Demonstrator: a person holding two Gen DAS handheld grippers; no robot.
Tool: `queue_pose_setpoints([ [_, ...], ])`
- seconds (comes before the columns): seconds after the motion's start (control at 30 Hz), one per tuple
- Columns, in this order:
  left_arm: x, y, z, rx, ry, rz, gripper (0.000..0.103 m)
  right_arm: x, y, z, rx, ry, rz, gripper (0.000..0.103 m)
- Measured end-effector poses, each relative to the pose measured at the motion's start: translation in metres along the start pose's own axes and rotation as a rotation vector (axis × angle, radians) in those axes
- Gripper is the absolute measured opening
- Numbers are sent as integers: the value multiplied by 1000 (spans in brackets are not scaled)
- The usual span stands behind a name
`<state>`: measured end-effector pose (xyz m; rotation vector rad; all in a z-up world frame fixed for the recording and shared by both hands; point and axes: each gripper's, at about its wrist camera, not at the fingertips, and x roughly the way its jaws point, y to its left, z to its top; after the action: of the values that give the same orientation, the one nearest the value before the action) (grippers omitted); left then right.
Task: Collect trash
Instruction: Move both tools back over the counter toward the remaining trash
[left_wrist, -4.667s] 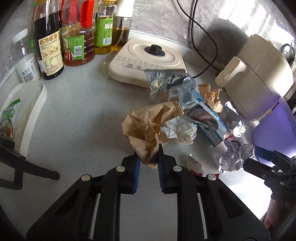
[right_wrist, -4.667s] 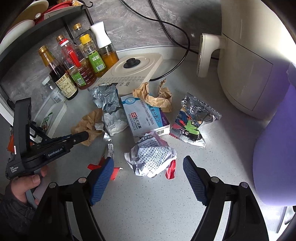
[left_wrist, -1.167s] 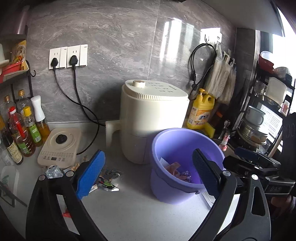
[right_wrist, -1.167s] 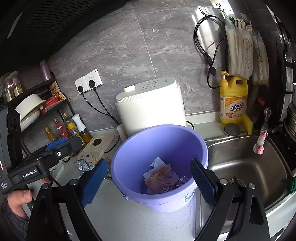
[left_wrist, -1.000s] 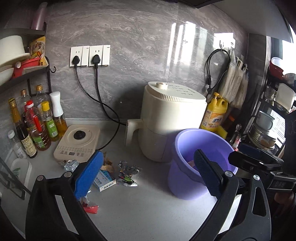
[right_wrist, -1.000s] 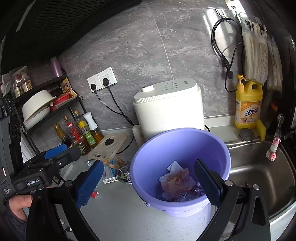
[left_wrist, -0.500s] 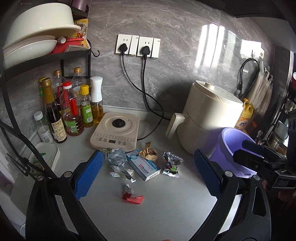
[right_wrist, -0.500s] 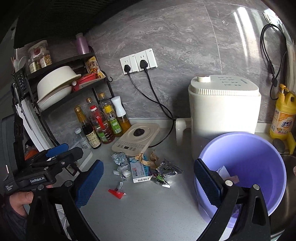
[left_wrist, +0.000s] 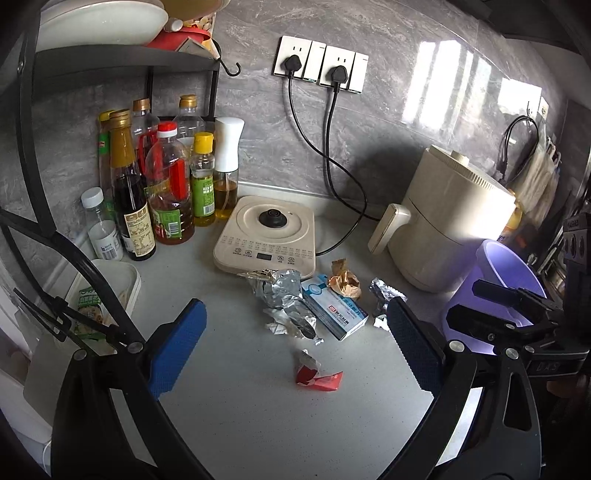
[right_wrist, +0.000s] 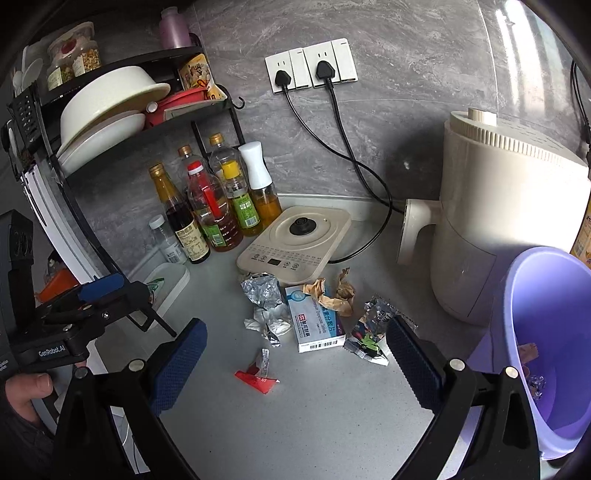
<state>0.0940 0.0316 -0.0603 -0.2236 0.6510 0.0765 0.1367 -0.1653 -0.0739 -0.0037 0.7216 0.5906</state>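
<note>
On the grey speckled desk (left_wrist: 258, 424), the crumpled red paper wrapper (left_wrist: 318, 376) lies at lower centre, just ahead of my left gripper (left_wrist: 295, 350), whose jaws gape empty like my right gripper's (right_wrist: 295, 354).

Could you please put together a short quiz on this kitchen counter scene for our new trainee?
1. True or false: the left gripper is shut on a piece of trash.
2. Which piece of trash lies nearest the camera on the counter? A) red wrapper B) pill box C) brown paper
3. Fill in: the trash goes into the purple ____.

Key:
1. False; both it and the right gripper are open and empty.
2. A, the red wrapper, ahead of the pill box and brown paper.
3. Bucket.
</note>
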Motion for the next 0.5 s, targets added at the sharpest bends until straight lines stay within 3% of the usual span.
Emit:
queue_pose_setpoints([
  [0.5, 58, 34, -10, -32, 109, -113, 93, 53, 2, -13, 91, 102, -66, 95],
])
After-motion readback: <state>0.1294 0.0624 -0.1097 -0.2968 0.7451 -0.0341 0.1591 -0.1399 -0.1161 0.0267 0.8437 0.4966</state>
